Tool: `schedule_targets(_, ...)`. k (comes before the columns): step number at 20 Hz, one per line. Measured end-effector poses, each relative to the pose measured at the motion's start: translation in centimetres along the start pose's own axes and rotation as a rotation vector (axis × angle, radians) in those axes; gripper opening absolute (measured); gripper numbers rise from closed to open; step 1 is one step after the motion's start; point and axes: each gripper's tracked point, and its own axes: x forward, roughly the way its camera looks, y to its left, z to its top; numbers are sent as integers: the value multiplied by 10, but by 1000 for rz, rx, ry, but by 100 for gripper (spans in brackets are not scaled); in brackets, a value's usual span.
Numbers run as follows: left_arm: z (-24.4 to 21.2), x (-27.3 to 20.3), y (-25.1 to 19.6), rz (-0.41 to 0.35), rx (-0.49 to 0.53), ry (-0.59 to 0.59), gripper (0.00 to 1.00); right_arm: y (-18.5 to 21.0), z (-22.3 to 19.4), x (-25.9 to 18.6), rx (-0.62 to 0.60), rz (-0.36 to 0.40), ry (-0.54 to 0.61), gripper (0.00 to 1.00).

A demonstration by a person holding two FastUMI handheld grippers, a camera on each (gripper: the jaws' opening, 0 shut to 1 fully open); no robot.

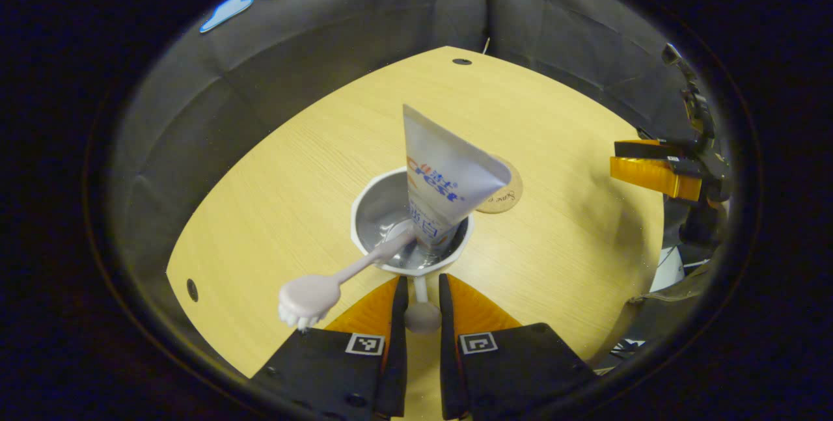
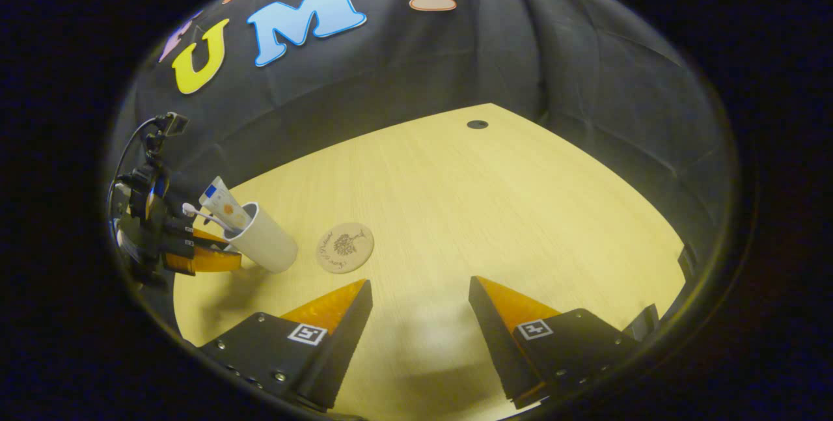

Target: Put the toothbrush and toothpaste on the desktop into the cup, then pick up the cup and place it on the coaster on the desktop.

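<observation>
My left gripper [image 1: 422, 291] pinches the cup [image 1: 411, 222] by its handle. Toothpaste [image 1: 442, 180] and toothbrush [image 1: 338, 274] stand inside the cup. Coaster [image 2: 345, 247] lies just beside it. My right gripper [image 2: 420, 294] hangs spread above the desktop [image 2: 488, 213].

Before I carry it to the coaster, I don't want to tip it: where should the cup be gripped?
Grip the cup by its bare outer wall, below the rim, from the side opposite the coaster. The toothpaste and toothbrush lean out over the rim, so the top is blocked. The left gripper already sits there, fingers closed around the handle knob.
</observation>
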Motion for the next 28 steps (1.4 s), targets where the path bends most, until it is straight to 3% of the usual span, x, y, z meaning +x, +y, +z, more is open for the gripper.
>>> schedule_targets(1, 1, -2, 0, 2, -10, -6, 34, 2, 0, 1, 2, 2, 2, 90)
schedule_targets(2, 3, -4, 0, 6, -18, -16, 28, 3, 0, 1, 2, 5, 3, 90)
schedule_targets(8, 13, -8, -8, 37, -40, -62, 28, 5, -4, 2, 7, 16, 19, 90)
schedule_targets(9, 15, -7, -7, 43, -46, -66, 19, 4, -4, 2, 9, 16, 21, 90)
schedule_targets(11, 15, -5, -8, 45, -68, -69, 26, 4, -3, 2, 11, 16, 20, 90)
schedule_targets(12, 14, -5, -9, 44, -74, -70, 19, 4, -3, 2, 11, 17, 21, 90)
schedule_targets(17, 22, -7, -9, 42, -74, -94, 19, -1, -3, 3, 26, 7, 29, 90)
schedule_targets(28, 75, 6, -49, -23, -14, -146, 19, -24, -1, 3, 50, 7, 28, 90)
